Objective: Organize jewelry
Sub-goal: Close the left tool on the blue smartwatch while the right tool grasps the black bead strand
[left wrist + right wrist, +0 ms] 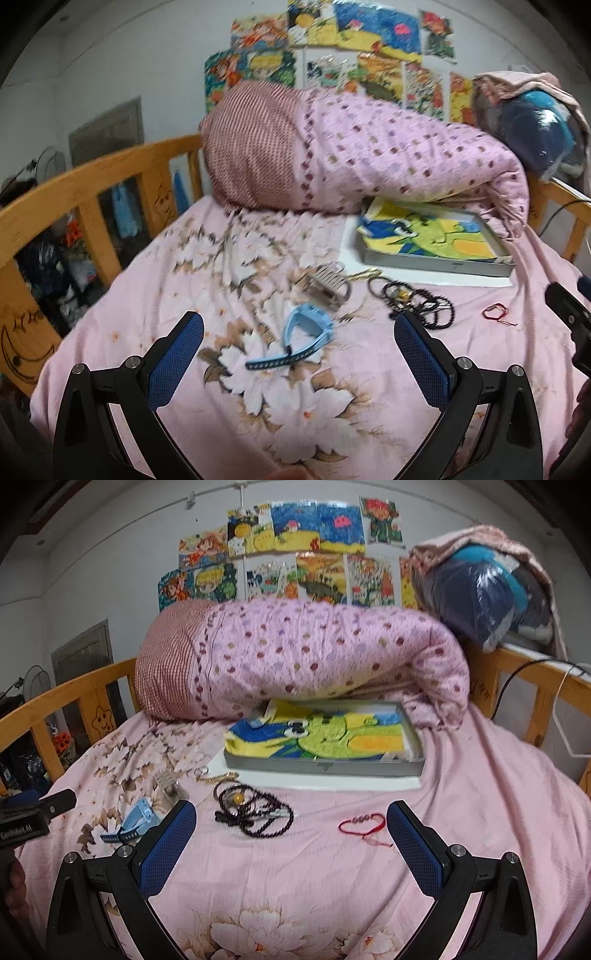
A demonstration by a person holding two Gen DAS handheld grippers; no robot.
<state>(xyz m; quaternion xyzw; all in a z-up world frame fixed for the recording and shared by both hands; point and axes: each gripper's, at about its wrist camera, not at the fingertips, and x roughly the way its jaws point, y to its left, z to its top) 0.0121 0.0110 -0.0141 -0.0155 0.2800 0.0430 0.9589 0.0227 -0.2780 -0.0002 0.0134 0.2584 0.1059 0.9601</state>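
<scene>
Both grippers hover over a pink floral bedsheet (480, 775), each with its fingers spread wide and holding nothing. The left gripper (299, 325) frames a light blue watch (303, 332), which lies on the sheet between the blue pads and slightly ahead of them, its strap trailing toward the camera. Just beyond the watch sits a silver metal-link watch (327, 286), with a thin gold chain (364, 274) next to it. The right gripper (291, 814) is over the sheet with a tangle of dark beaded strands (255, 812) lying ahead of its left pad, and a red string bracelet (364, 825) just inside and touching distance from its right pad, though apart from it. Behind the jewelry rests a grey tray (325, 766) holding a colourful picture, tucked under a rolled pink quilt (314, 664).
</scene>
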